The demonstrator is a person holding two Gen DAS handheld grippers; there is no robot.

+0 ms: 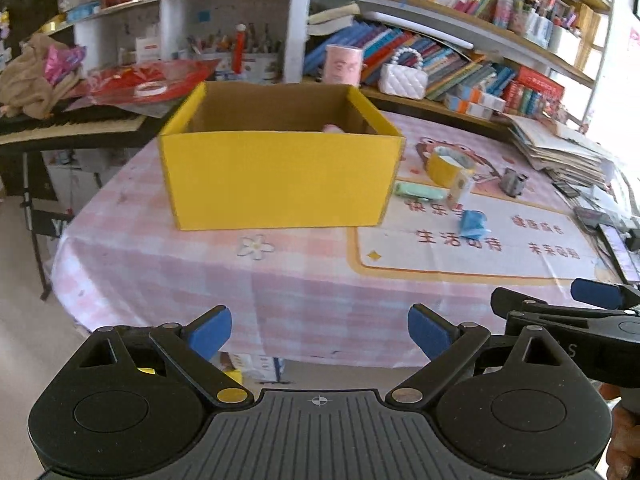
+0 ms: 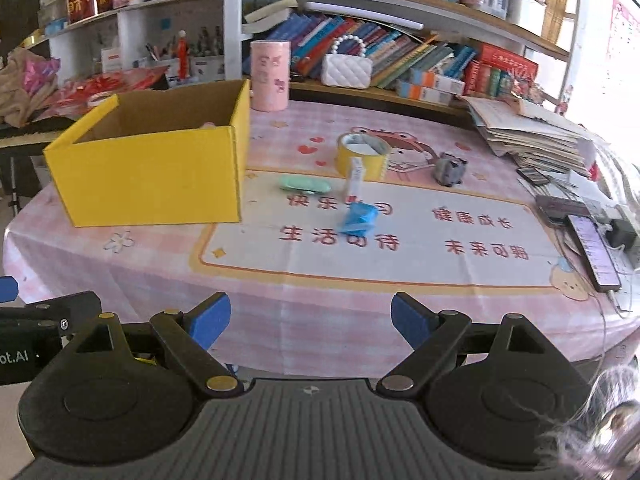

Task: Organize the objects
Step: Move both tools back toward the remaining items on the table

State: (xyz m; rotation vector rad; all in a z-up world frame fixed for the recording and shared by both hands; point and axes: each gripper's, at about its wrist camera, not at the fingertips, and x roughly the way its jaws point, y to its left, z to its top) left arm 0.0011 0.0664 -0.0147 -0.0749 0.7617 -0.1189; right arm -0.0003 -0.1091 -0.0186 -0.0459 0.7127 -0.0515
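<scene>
An open yellow cardboard box (image 1: pixel 276 176) (image 2: pixel 152 176) stands on the pink tablecloth, with something pink just showing inside. To its right lie a mint green case (image 2: pixel 305 184), a yellow tape roll (image 2: pixel 362 156), a small white box (image 2: pixel 355 178), a blue packet (image 2: pixel 358 219) and a grey sharpener (image 2: pixel 450 170). They also show in the left wrist view: the tape roll (image 1: pixel 448 164) and blue packet (image 1: pixel 473 224). My left gripper (image 1: pixel 320 332) is open and empty, held before the table's near edge. My right gripper (image 2: pixel 311 322) is open and empty beside it.
A pink cylinder (image 2: pixel 270 76) and a white quilted purse (image 2: pixel 347 69) stand at the table's back. A paper stack (image 2: pixel 532 132), a phone (image 2: pixel 594 252) and cables lie at the right. Bookshelves rise behind. A keyboard (image 1: pixel 68 124) stands left of the table.
</scene>
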